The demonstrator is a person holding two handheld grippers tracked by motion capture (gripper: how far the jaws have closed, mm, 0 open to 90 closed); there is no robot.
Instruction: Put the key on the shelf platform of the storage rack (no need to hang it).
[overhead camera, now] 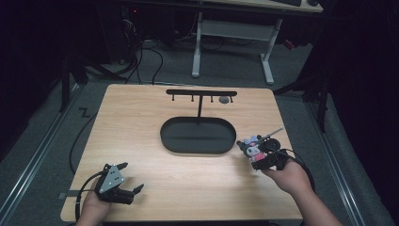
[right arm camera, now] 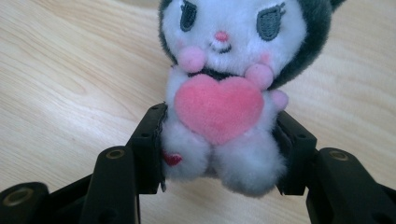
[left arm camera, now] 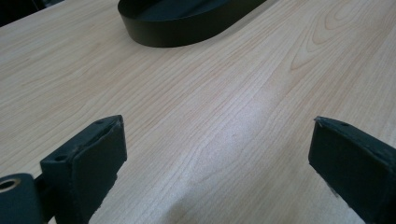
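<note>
Nearest the camera, the left hand-held gripper point(overhead camera: 130, 178) rests at the worktop's point(overhead camera: 141, 117) front edge, jaws spread wide on nothing. The right hand-held gripper point(overhead camera: 254, 149) is clamped on the plush toy's point(right arm camera: 224, 93) lower body, held above the worktop right of the black tray point(overhead camera: 197, 135). The carrying step seems underway; next likely calls for hanging it on the hook rack point(overhead camera: 201, 93).

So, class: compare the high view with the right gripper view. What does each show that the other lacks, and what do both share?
High view alone: the black T-shaped hook stand, its black oval tray, and the open left gripper.
Right gripper view alone: the pink felt heart and embroidered eyes.
Both: the right gripper shut on the white-and-grey plush toy, over the light wooden table.
</note>
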